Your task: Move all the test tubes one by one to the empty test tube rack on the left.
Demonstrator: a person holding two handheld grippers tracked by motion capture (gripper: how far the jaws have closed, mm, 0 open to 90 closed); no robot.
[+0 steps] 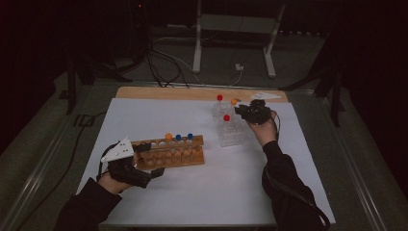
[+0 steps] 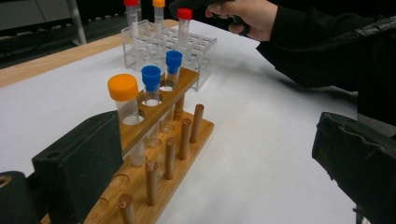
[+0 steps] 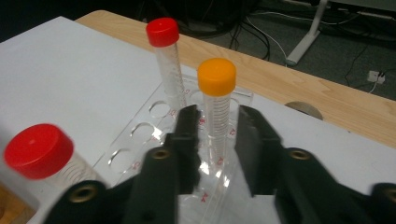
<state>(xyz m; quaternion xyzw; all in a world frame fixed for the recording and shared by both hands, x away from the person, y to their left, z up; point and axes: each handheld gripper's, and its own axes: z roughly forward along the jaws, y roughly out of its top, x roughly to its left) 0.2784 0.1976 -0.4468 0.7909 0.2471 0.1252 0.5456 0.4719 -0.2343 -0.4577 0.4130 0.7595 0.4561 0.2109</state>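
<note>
Grippers first, nearest to the person. At the near left of the white table sheet (image 1: 240, 192), the left gripper (image 1: 153, 172) is held low against the near end of the wooden rack (image 1: 171, 153); in the left gripper view its jaws stand wide apart, one pressed to the rack's end, the other well clear on the open sheet, nothing between them. The left hand (image 1: 113, 183) grips it from below, forearm entering from the lower left.

Wooden rack: lies lengthwise across the sheet and carries three tubes upright in its top row, an orange-capped tube (image 2: 124, 107) nearest the gripper, then two blue-capped tubes (image 2: 152, 86) side by side. A row of bare wooden pegs (image 2: 170, 156) stands along its front.

Farther off, to the right, the clear plastic rack (image 1: 230, 130) holds a near red-capped tube (image 3: 39, 151), a far red-capped tube (image 3: 164, 51) and an orange-capped tube at the back (image 3: 217, 100).

Right gripper (image 3: 217, 140): jaws parted, one on either side of that orange-capped tube at the back, small gaps visible, not clamped. The tube is seated in its hole. The right hand (image 1: 262, 127) reaches forward, sleeve stretched along the sheet's right side.

Beyond the sheet: bare wooden table edge (image 1: 192, 92), then cables on the floor (image 1: 163, 67) and a white stand (image 1: 235, 29).
</note>
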